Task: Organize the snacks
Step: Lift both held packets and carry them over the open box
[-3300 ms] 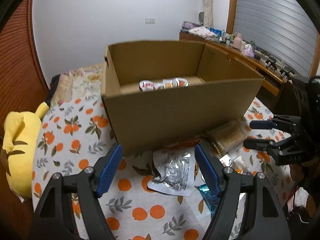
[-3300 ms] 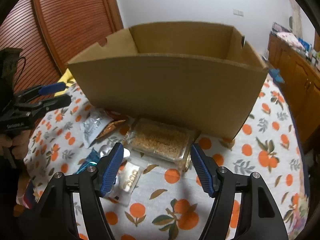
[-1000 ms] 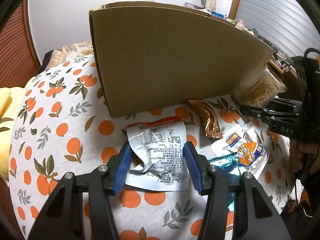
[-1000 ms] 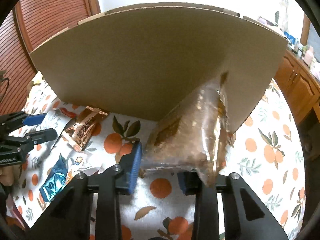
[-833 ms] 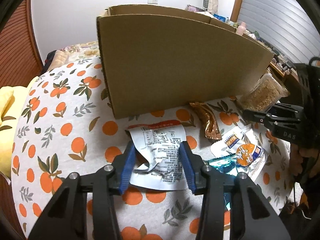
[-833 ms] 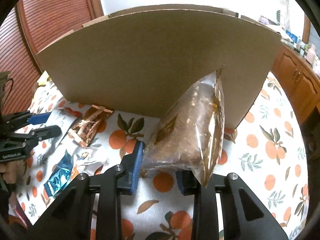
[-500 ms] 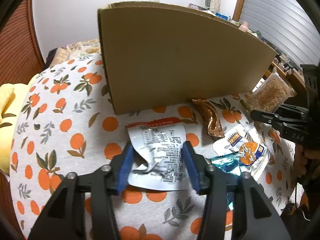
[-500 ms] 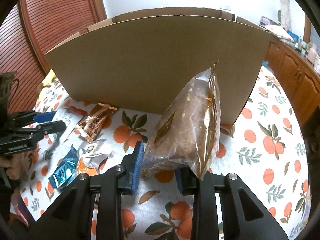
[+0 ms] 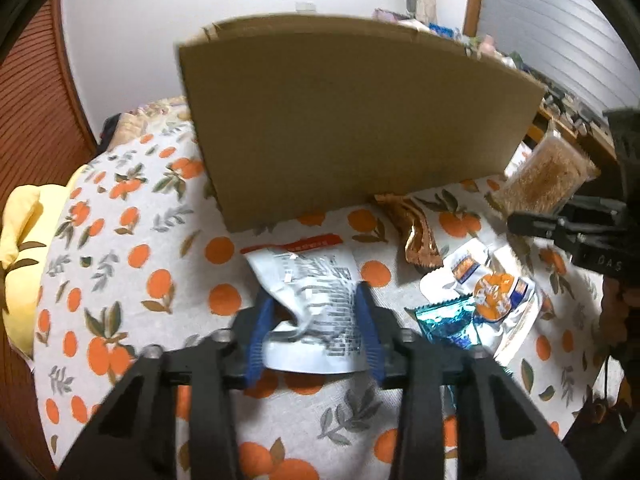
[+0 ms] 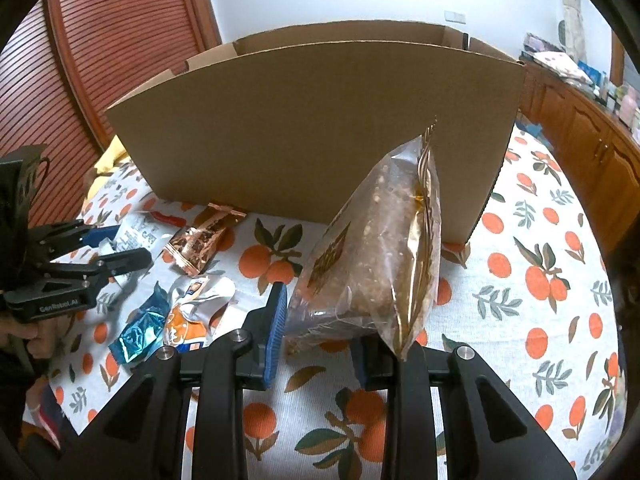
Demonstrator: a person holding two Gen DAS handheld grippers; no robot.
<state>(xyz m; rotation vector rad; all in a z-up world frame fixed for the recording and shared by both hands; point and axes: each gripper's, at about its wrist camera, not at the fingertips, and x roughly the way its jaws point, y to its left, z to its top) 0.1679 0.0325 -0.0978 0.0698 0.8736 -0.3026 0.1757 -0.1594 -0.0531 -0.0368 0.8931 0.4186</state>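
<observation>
A crumpled silver pouch (image 9: 316,292) with a red top strip lies on the orange-print tablecloth in front of the cardboard box (image 9: 352,120). My left gripper (image 9: 316,320) has its jaws closing on the pouch's near end, and both blue pads touch its sides. In the right wrist view the same gripper (image 10: 124,246) and pouch (image 10: 138,232) show at the left. My right gripper (image 10: 320,320) is shut on a clear bag of brown crumbly snack (image 10: 380,248), held tilted just off the cloth before the box (image 10: 320,128). The bag (image 9: 548,176) also shows at the right of the left wrist view.
Between the grippers lie a copper wrapper (image 10: 204,240), a blue foil wrapper (image 10: 140,328) and white-and-orange packets (image 10: 196,308). A yellow plush toy (image 9: 20,232) sits at the table's left edge. A wooden cabinet (image 10: 580,128) stands to the right. A hand (image 10: 24,332) grips the left tool.
My left jaws have narrowed onto the silver pouch and bunched it. The right gripper has drawn back a little from the box with the bag still in it.
</observation>
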